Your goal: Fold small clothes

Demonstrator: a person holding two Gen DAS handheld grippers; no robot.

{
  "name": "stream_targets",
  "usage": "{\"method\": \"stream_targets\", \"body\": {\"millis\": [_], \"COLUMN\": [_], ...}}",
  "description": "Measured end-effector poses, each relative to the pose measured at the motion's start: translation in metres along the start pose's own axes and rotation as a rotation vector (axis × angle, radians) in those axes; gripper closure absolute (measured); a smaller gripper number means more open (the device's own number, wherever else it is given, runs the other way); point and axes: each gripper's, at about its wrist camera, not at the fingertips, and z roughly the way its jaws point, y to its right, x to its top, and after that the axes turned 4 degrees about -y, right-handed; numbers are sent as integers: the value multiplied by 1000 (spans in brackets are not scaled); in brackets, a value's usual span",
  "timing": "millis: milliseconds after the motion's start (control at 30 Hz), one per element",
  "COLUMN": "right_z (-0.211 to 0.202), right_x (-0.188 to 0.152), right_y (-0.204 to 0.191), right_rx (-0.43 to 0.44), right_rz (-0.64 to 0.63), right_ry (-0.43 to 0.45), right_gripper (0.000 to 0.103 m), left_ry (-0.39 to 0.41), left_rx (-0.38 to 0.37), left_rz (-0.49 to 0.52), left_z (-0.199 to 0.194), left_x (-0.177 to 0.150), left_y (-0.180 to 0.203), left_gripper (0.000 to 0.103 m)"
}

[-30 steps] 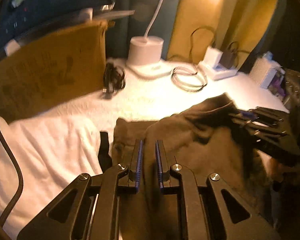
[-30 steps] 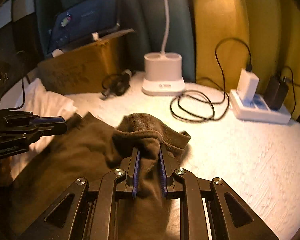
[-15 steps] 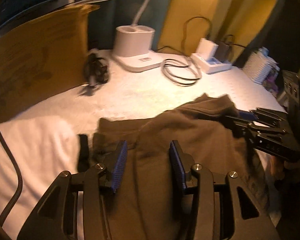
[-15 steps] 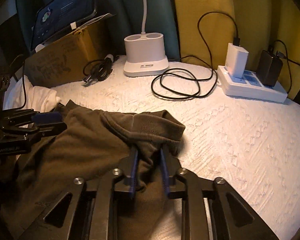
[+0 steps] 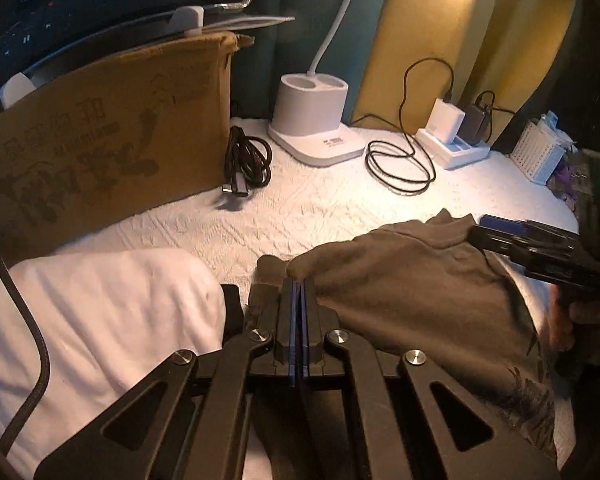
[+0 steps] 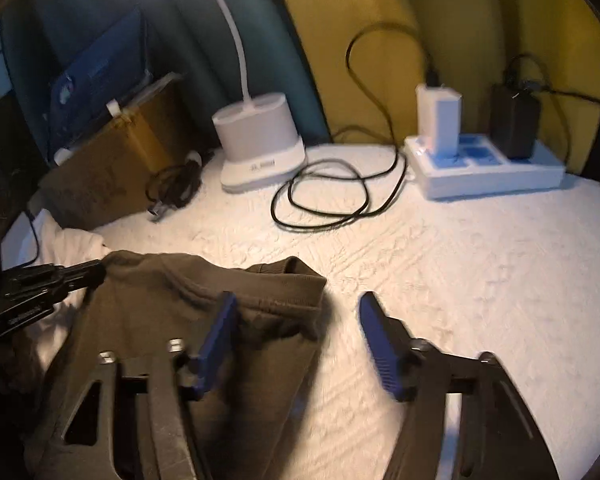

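A dark olive garment (image 5: 412, 292) lies crumpled on the white textured cloth (image 5: 300, 208). My left gripper (image 5: 299, 288) is shut with its blue pads together at the garment's near left corner; whether fabric is pinched between them I cannot tell. In the right wrist view the garment (image 6: 172, 312) lies at the left with its ribbed hem (image 6: 284, 280) towards me. My right gripper (image 6: 296, 320) is open wide just above the hem's right corner and holds nothing. The right gripper shows at the right of the left wrist view (image 5: 496, 232).
A white garment (image 5: 100, 312) lies left of the olive one. At the back stand a cardboard box (image 5: 100, 148), a white lamp base (image 5: 312, 120), coiled black cables (image 5: 400, 164) and a power strip with chargers (image 6: 484, 160). A white basket (image 5: 540, 156) is far right.
My right gripper has let go of the garment's hem and opened wide. My left gripper opened half a second ago and has shut again at the garment's left corner.
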Motion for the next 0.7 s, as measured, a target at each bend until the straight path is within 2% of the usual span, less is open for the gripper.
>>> {"method": "stream_targets", "body": {"millis": [133, 300, 633, 700], "right_z": [13, 2, -30, -35], "right_x": [6, 5, -14, -19], "right_y": [-4, -4, -22, -27], "right_rx": [-33, -70, -99, -106], "right_rz": [-22, -25, -68, -76], "right_ry": [-13, 2, 4, -1], "right_gripper": [48, 48, 47, 47], "left_ry": [-25, -57, -22, -21], "left_rx": [-3, -12, -16, -25], "left_rz": [-15, -36, -52, -56], "left_z": [6, -3, -47, -54], "left_x": [-1, -2, -27, -36], "left_y": [-4, -3, 7, 12], "left_gripper": [102, 101, 101, 96]}}
